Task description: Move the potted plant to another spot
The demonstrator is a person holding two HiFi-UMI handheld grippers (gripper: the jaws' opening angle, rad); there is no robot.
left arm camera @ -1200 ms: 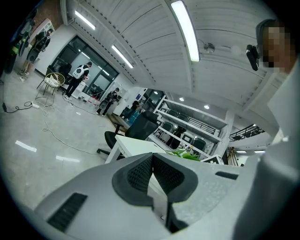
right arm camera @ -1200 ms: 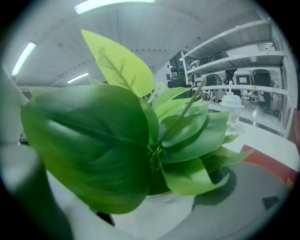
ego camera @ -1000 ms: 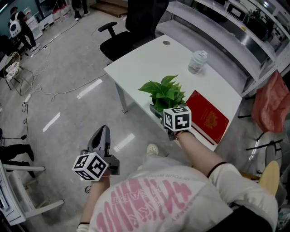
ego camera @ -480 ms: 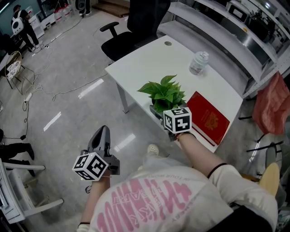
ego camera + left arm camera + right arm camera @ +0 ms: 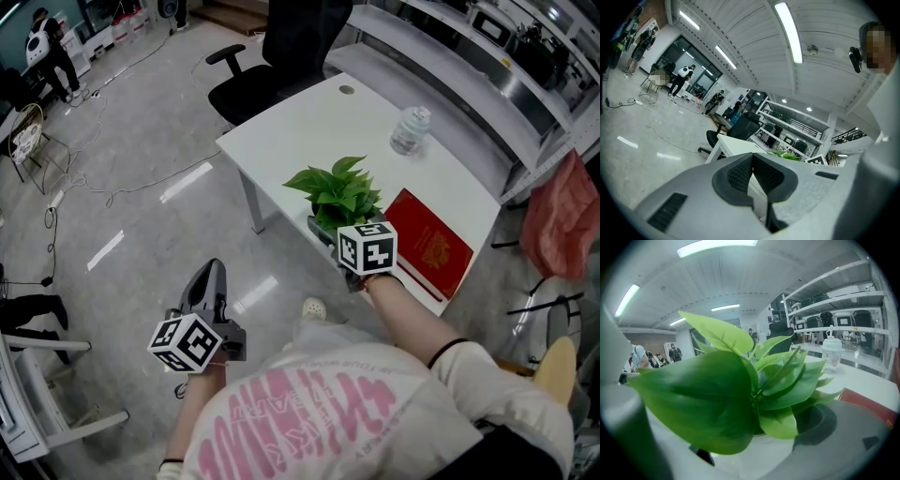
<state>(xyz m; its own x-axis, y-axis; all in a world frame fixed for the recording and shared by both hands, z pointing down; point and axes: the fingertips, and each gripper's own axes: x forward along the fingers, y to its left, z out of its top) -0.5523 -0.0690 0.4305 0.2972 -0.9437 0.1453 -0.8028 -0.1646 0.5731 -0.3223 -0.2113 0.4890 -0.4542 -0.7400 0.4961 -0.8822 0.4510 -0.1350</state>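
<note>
Gripping the potted plant [image 5: 337, 192] by its white pot in the fingers of the right gripper [image 5: 326, 232] at the 6 o'clock edge of the counter [image 5: 309, 122], we should lift it upright toward 11 o'clock, with the left gripper [image 5: 210, 279] idle, its fingers together and empty.

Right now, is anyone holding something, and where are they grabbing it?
The right gripper holds the potted plant by its white pot, one jaw on each side. The left gripper is shut and holds nothing.
</note>
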